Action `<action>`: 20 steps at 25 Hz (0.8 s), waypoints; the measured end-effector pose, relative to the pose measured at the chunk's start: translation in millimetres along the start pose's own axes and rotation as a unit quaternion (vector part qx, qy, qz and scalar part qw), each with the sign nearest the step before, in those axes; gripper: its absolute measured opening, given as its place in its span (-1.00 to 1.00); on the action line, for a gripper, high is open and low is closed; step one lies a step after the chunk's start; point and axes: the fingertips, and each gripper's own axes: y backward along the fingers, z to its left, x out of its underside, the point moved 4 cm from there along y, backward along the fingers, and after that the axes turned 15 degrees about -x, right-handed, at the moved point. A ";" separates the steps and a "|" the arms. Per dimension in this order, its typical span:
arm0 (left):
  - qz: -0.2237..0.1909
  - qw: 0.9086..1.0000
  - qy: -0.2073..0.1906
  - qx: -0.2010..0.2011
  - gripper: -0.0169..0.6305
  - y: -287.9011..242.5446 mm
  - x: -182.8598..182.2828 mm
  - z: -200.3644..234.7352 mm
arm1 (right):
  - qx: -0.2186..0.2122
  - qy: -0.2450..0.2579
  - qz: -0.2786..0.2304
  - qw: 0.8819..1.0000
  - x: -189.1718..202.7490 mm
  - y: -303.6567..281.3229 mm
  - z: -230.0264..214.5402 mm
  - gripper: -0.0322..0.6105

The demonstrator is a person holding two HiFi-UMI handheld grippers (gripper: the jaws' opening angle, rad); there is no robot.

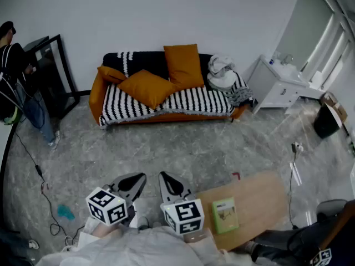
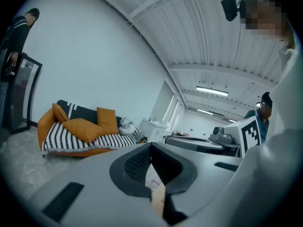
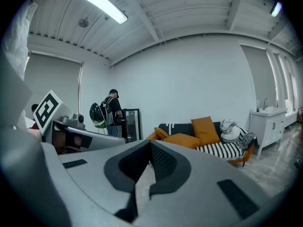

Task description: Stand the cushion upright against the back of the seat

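An orange sofa (image 1: 97, 91) with a black-and-white striped cover stands against the far wall. One orange cushion (image 1: 147, 87) lies slumped on the seat towards the left, also in the left gripper view (image 2: 83, 128) and the right gripper view (image 3: 182, 139). A second orange cushion (image 1: 184, 65) stands upright against the backrest, and a small one (image 1: 111, 73) leans at the left arm. My left gripper (image 1: 140, 177) and right gripper (image 1: 164, 176) are side by side near me, far from the sofa. Both are shut with nothing in them, their tips meeting (image 2: 150, 145) (image 3: 150, 145).
A white bundle of cloth (image 1: 222, 73) fills the sofa's right end. A wooden table (image 1: 266, 195) with a green book (image 1: 224, 215) is at my right. A white cabinet (image 1: 277, 85) stands right of the sofa. A black frame (image 1: 52, 73) and a person (image 1: 11, 54) are at the left; cables (image 1: 39, 176) lie there.
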 end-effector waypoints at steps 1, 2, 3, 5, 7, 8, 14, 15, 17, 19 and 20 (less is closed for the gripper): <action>0.001 1.000 0.005 0.001 -0.92 -0.7 0.9 0.0 | -0.001 0.001 0.001 1.000 0.0 0.4 -0.4 -0.86; 0.003 1.000 0.011 0.002 -0.92 -1.7 1.6 0.5 | -0.002 0.001 0.001 1.000 -0.1 0.5 -1.0 -0.86; 0.005 1.000 0.015 0.002 -0.92 -3.0 2.2 1.6 | -0.003 -0.001 -0.001 1.000 -0.2 0.1 -2.1 -0.86; 0.010 1.000 0.018 -0.003 -0.92 -6.1 3.4 5.1 | -0.009 -0.015 -0.008 1.000 0.7 -1.9 -4.9 -0.86; 0.014 1.000 0.012 -0.008 -0.92 -7.7 6.9 5.4 | -0.013 -0.029 -0.011 0.999 4.8 -2.3 -6.8 -0.86; 0.015 1.000 0.010 -0.008 -0.92 -8.4 8.7 4.0 | -0.014 -0.032 -0.010 0.999 6.9 -1.5 -7.8 -0.86; 0.019 1.000 0.011 -0.008 -0.92 -13.5 11.7 2.5 | -0.011 -0.027 -0.007 1.000 7.0 0.6 -12.1 -0.86; 0.019 1.000 0.011 -0.009 -0.92 -13.9 12.6 3.0 | -0.011 -0.027 -0.009 1.000 7.4 0.2 -12.6 -0.86; 0.021 1.000 0.012 -0.010 -0.92 -16.0 14.8 3.1 | -0.017 -0.034 -0.015 0.999 10.4 -0.8 -14.0 -0.86; 0.023 1.000 0.012 -0.009 -0.92 -18.9 17.8 0.7 | -0.022 -0.042 -0.016 0.999 16.1 0.0 -14.5 -0.86; 0.023 1.000 0.010 -0.009 -0.92 -20.4 18.8 -1.1 | -0.022 -0.042 -0.014 0.999 18.9 1.1 -15.2 -0.86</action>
